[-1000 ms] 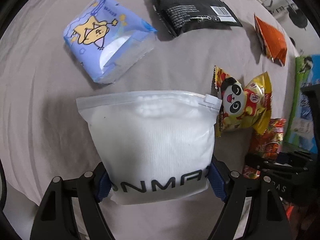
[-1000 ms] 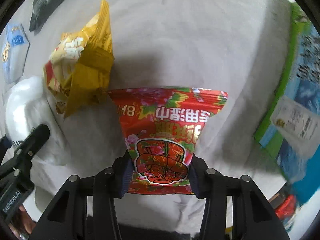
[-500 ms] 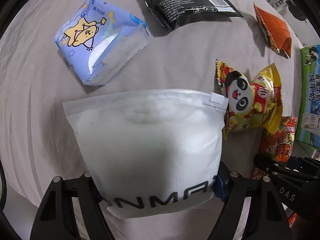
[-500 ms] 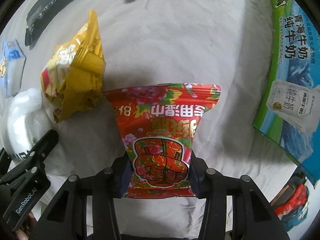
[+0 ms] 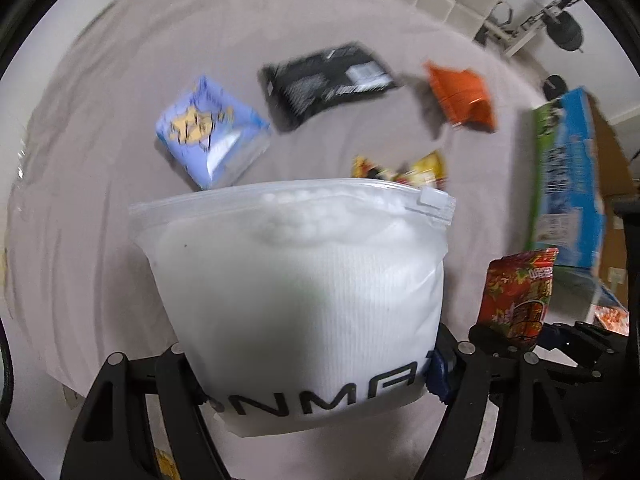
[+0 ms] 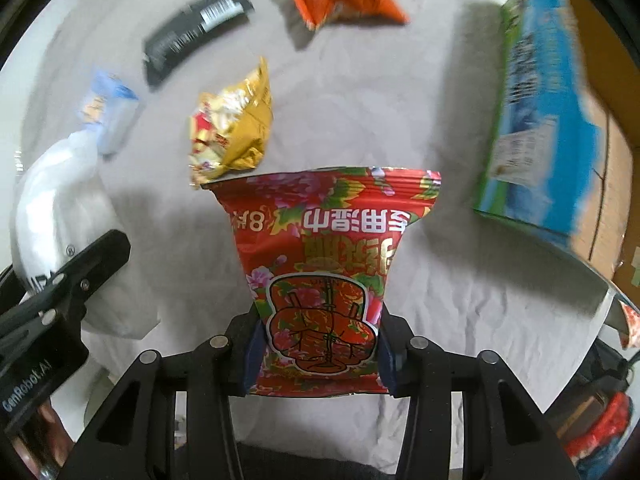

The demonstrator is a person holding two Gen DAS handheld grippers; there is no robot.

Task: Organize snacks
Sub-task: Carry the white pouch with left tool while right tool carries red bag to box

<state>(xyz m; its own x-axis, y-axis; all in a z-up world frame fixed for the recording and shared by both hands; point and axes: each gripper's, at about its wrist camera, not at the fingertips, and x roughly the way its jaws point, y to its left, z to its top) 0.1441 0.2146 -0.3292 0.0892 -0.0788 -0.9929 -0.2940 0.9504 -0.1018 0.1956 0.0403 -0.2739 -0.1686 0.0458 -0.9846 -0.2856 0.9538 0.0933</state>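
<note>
Both hands loaded, mid-carry. Left hand-held gripper (image 5: 316, 364) is clamped across the bottom of the white zip bag (image 5: 296, 280); right hand-held gripper (image 6: 318, 346) is clamped on the lower end of the red floral snack pack (image 6: 324, 268). Both packs look lifted clear of the cloth-covered table (image 5: 100, 160) — neither seems to touch it.

Left lying on the table: blue cartoon pack (image 5: 210, 132), black pack (image 5: 326, 80) and orange pack (image 5: 460, 94) toward the far edge, and the yellow panda pack (image 6: 234, 128) nearer the middle, just beyond the red pack.

The blue-green milk carton box (image 6: 536, 120) sits at the table's right edge; I can't tell whether it's the drop point.

My read: transport step, placing not yet done. Next move needs a destination picked, both packs carried over the loose ones without snagging, and one released at a time — the white bag is bulky and soft, so set it down before opening the jaws.
</note>
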